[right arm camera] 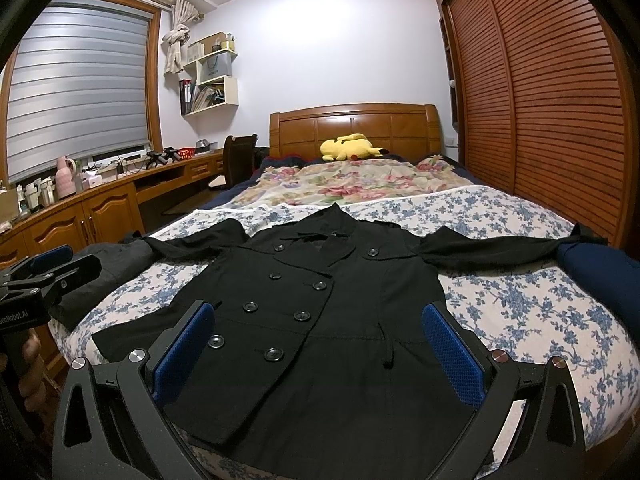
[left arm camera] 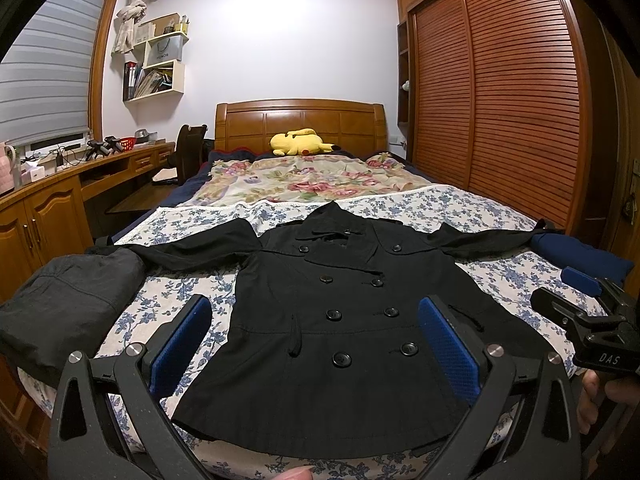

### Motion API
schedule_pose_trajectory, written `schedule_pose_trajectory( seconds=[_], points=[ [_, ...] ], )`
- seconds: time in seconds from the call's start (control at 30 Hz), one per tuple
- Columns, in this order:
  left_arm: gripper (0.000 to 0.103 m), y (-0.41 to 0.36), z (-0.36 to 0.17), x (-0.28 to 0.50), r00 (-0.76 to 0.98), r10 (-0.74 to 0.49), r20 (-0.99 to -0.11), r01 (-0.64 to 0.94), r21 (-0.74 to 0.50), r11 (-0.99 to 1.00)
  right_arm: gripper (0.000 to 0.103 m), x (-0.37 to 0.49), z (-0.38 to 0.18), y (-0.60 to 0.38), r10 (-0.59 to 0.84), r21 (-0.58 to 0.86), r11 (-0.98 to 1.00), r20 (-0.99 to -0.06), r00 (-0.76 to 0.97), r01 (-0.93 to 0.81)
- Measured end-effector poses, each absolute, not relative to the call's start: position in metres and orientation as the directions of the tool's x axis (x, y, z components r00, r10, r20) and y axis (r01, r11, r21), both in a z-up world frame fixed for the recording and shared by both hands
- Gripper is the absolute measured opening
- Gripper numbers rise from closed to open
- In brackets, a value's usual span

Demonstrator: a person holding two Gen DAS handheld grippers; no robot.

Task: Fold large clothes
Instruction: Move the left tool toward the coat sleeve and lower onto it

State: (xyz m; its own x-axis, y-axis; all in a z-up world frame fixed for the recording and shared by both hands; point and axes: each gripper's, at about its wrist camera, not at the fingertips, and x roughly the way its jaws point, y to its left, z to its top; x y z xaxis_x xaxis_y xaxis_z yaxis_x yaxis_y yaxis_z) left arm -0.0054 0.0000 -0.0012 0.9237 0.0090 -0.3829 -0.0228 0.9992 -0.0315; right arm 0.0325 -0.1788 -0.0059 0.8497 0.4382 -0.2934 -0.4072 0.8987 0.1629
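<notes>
A bedroom in a private home.
A bed [left arm camera: 460,204] with a wooden headboard [left arm camera: 300,122] fills the room, a yellow plush toy [left arm camera: 300,142] lying just before the headboard. Right of the bed stands a slatted wooden wardrobe [left arm camera: 500,92]; left of it runs a built-in desk [right arm camera: 100,196] under a blind-covered window [right arm camera: 80,84], with wall shelves [right arm camera: 212,76] of books above.

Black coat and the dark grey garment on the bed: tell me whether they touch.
Touching. In the left wrist view, the black coat has its sleeve end lying on the top edge of the dark grey garment, no bedsheet visible between them.
</notes>
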Motion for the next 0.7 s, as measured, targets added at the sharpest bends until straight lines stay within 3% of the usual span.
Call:
schedule_pose_trajectory(
  seconds=[0.27, 0.7],
  points=[
    [0.103, 0.003, -0.003, -0.003, 0.92, 0.009, -0.392, -0.023, -0.031, 0.999, 0.103, 0.035, -0.007, -0.176, 0.448, 0.163, 0.894, -0.298, 0.843, -0.417],
    [0.103, 0.064, -0.041, 0.029, 0.866, 0.096, -0.491, -0.127, -0.03, 0.991, 0.103, 0.079, -0.022, -0.114, 0.517, 0.096, 0.845, -0.399, 0.758, -0.526]
  ],
)
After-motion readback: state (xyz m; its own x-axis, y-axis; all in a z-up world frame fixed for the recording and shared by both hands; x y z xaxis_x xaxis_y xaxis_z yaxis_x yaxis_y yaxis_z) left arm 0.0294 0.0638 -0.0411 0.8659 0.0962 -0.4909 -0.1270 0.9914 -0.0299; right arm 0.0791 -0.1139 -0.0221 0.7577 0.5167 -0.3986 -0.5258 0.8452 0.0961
